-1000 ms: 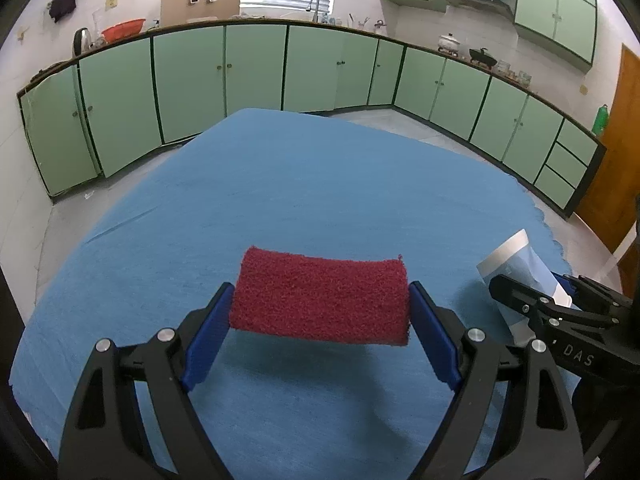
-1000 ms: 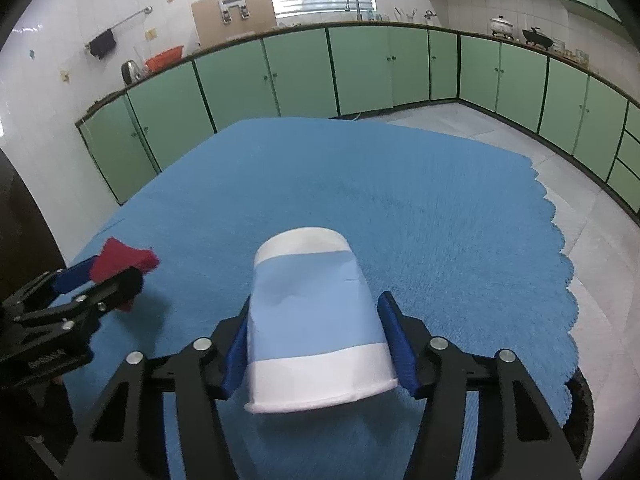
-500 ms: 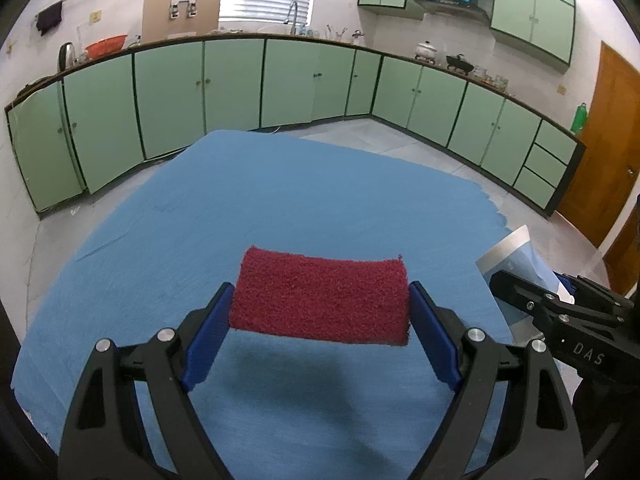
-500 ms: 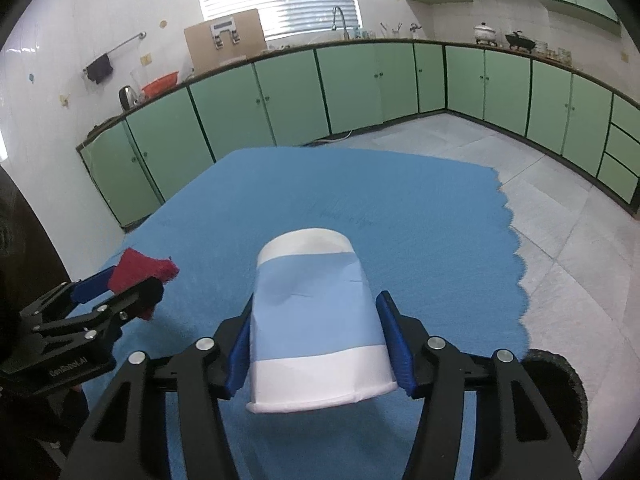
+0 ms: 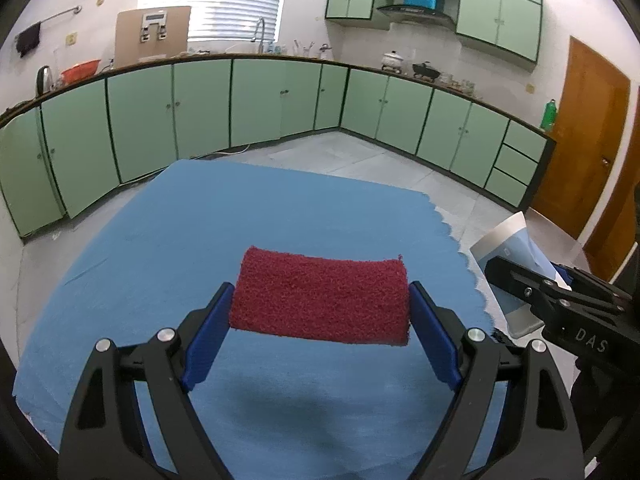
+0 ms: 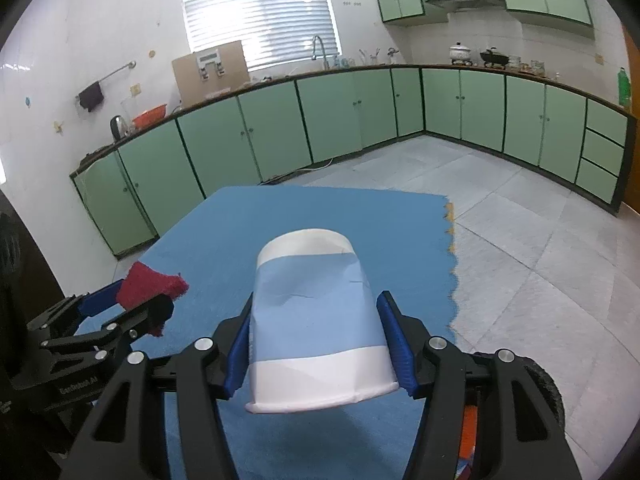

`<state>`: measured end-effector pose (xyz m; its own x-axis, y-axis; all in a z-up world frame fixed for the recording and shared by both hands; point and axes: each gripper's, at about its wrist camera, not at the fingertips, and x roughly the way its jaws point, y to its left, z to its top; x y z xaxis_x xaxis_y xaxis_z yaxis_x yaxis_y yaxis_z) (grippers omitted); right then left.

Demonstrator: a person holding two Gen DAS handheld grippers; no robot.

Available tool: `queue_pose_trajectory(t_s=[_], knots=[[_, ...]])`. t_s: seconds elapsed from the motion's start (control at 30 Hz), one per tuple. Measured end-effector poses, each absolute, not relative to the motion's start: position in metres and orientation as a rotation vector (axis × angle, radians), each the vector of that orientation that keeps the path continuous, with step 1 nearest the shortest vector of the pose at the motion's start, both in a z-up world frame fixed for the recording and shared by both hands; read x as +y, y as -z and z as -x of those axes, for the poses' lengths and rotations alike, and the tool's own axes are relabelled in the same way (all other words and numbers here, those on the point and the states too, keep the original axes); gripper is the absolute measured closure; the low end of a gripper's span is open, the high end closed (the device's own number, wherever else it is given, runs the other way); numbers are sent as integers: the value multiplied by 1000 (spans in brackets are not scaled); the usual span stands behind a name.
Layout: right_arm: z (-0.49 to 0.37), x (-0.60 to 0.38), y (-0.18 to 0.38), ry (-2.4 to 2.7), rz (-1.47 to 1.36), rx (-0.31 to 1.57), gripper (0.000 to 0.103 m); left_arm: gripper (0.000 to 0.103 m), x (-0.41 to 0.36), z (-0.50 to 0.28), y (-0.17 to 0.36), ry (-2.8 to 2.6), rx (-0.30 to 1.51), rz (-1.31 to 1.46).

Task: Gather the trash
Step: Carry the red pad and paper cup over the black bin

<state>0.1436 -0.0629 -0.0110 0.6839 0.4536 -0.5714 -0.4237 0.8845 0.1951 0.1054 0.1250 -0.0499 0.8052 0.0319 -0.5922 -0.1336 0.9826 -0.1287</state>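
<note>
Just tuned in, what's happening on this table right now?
A person is clearing trash with two handheld grippers. The left gripper is clamped on a red scouring pad, the right gripper on a blue-and-white paper cup. Both are held above the blue tablecloth, not yet dropped anywhere.

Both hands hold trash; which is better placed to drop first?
Right, probably. The right tongs grip the paper cup, and a dark round rim, likely the bin, shows just beside them. The left tongs, holding the red pad, sit farther from it.
</note>
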Motion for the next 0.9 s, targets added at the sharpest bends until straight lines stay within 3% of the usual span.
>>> queue_pose_trajectory(t_s=[0.9], knots=[[-105, -240, 8, -164, -132, 612, 45, 20, -57, -121, 57, 271, 625, 66]])
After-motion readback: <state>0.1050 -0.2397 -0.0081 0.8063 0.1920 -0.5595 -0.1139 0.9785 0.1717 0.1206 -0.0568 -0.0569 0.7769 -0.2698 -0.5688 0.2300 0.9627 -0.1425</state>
